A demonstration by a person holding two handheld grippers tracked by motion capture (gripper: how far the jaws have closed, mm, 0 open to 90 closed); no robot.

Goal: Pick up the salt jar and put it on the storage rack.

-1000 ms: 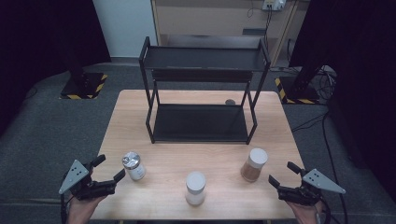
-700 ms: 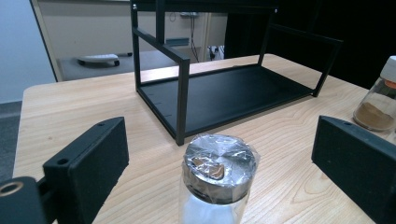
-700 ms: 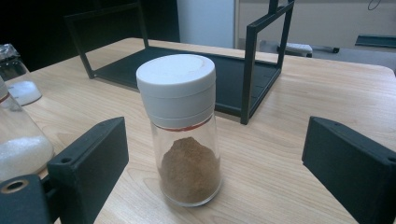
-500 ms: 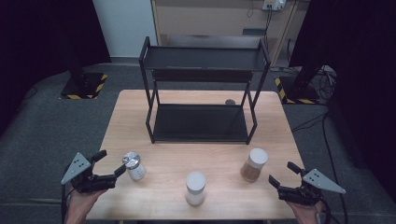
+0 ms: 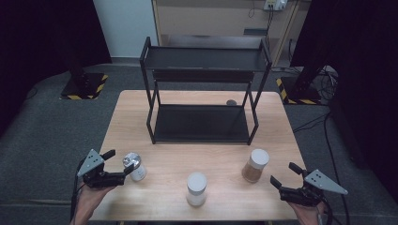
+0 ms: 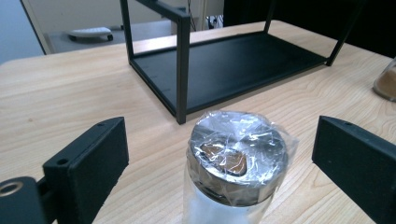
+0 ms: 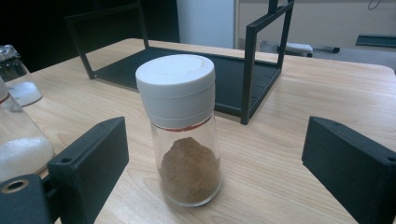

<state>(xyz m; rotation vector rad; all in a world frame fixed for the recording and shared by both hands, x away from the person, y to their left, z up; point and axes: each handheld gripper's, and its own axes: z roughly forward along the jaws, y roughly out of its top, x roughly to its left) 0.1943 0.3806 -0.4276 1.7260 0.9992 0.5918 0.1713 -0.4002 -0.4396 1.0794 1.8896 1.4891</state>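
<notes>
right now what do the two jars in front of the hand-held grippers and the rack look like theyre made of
Foil-topped jar: clear body, glass or plastic, I can't tell; shiny metallic cap under crinkled clear wrap.
Brown-powder jar: transparent body, likely glass given its glossy reflections; matte white cap, probably plastic.
Rack: thin square black bars and flat shelves, apparently painted metal with a matte finish.

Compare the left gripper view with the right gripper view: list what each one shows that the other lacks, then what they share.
Left gripper view alone: the silver lid wrapped in clear film on the jar between the open jaws of the left hand-held gripper.

Right gripper view alone: the white cap on the brown powder jar, standing ahead of the open right hand-held gripper, and part of a jar of white grains.

Shared: the black rack and the wooden table.
</notes>
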